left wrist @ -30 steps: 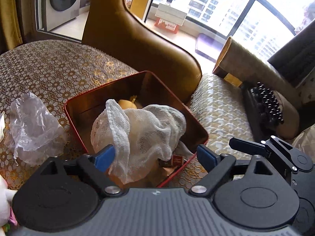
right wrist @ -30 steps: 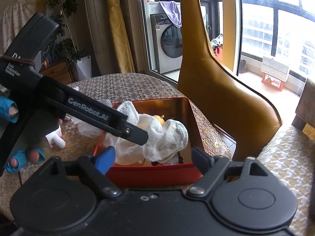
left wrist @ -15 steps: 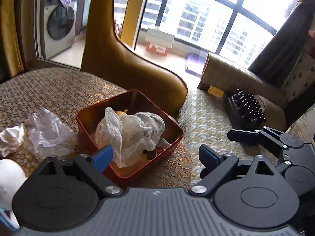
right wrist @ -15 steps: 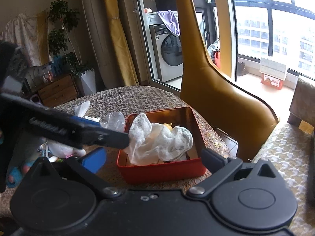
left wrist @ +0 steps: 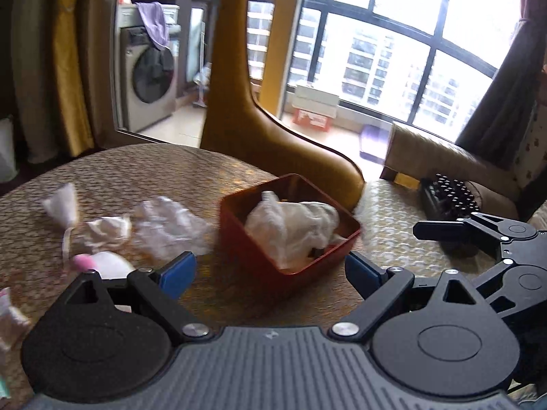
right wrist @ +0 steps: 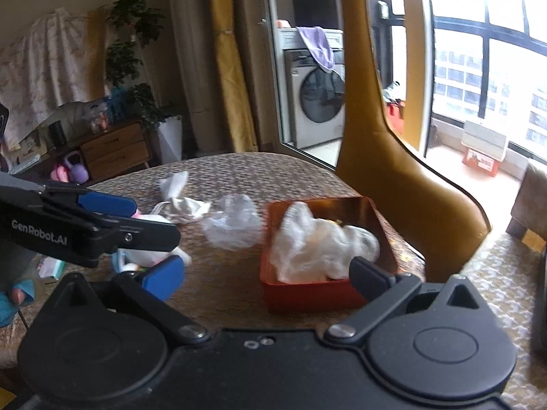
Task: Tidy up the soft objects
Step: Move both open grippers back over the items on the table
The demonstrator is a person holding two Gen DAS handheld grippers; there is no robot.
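Both pairs of jaws stand wide apart with nothing between them: the left gripper [left wrist: 270,273] and the right gripper [right wrist: 266,271] hang above the table, short of the red tin [right wrist: 273,283]. The next pick is probably one of the loose soft things left of the tin, so pinch the crumpled clear plastic bag [right wrist: 232,227] at its bunched middle (a thin edge could slip). The tin already holds a white gauze cloth [right wrist: 321,246] heaped over something yellowish; white cloth scraps [left wrist: 102,230] lie further left.

red box [left wrist: 273,256], white cloth [left wrist: 290,225]
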